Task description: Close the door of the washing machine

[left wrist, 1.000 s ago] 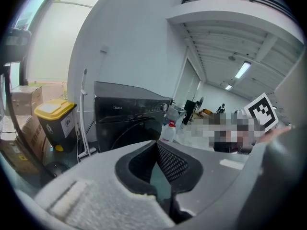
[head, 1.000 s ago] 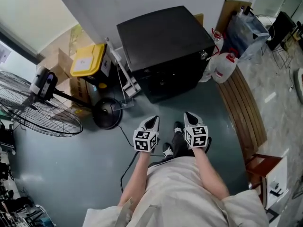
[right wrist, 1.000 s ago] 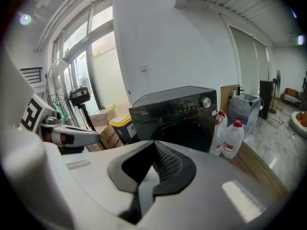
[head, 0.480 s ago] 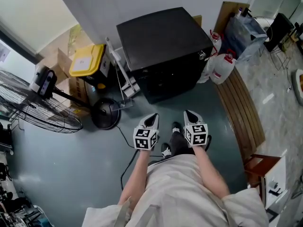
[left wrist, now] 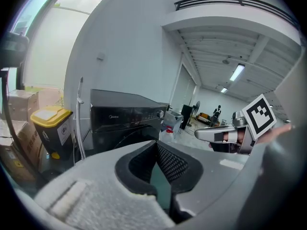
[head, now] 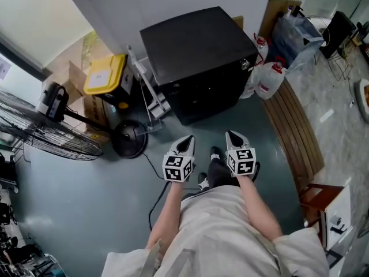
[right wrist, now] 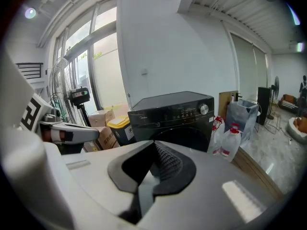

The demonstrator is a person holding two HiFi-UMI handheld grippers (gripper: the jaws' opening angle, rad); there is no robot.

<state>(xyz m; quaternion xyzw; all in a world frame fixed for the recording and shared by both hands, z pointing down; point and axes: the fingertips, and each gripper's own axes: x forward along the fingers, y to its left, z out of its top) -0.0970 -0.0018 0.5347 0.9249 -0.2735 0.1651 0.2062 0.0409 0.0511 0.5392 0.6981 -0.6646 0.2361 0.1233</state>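
The black front-loading washing machine stands against the white wall, a short way ahead of both grippers. Its round door looks flush with the front panel, below the control knob. The machine also shows in the left gripper view. My left gripper and right gripper hang side by side above the grey floor, both pointing at the machine and touching nothing. The left gripper's jaws meet at the tip with nothing between them. My right gripper is likewise shut and empty.
A large floor fan with a round base stands at the left, beside a yellow-lidded bin and cardboard boxes. White jugs and a slatted wooden board lie right of the machine. A cable crosses the floor.
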